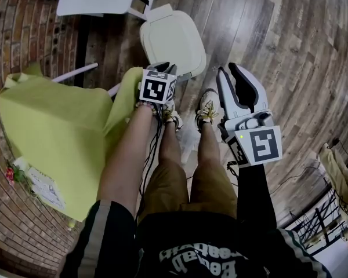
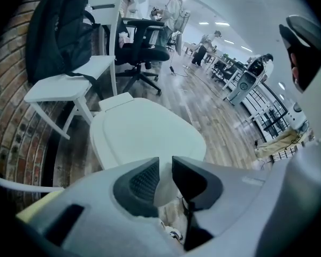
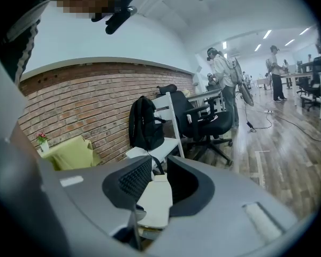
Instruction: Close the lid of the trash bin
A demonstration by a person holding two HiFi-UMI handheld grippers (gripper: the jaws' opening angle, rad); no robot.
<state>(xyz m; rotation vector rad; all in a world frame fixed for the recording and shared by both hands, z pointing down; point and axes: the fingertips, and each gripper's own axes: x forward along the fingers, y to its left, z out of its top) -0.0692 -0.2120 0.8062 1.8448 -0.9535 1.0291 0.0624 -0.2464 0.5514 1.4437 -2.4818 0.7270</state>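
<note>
The white trash bin point(image 1: 173, 39) stands on the wood floor just ahead of the person's feet. Its lid point(image 2: 144, 133) lies flat and level on top, with the hinge tab at the far side. In the head view my left gripper point(image 1: 162, 69) hangs over the bin's near edge, pointing steeply down, apart from the lid. In its own view its jaws point(image 2: 166, 166) stand open a narrow gap with nothing between them. My right gripper point(image 1: 229, 71) is to the bin's right and points more level. Its jaws point(image 3: 159, 167) are open and empty, and the lid point(image 3: 155, 197) shows through the gap.
A white chair point(image 2: 69, 82) with a black backpack point(image 2: 59, 31) stands by the brick wall point(image 3: 80, 100) behind the bin. A black office chair point(image 2: 144, 42) is farther back. A yellow-green cloth point(image 1: 52, 132) covers something at the left. The person's shoes point(image 1: 206, 112) are close to the bin.
</note>
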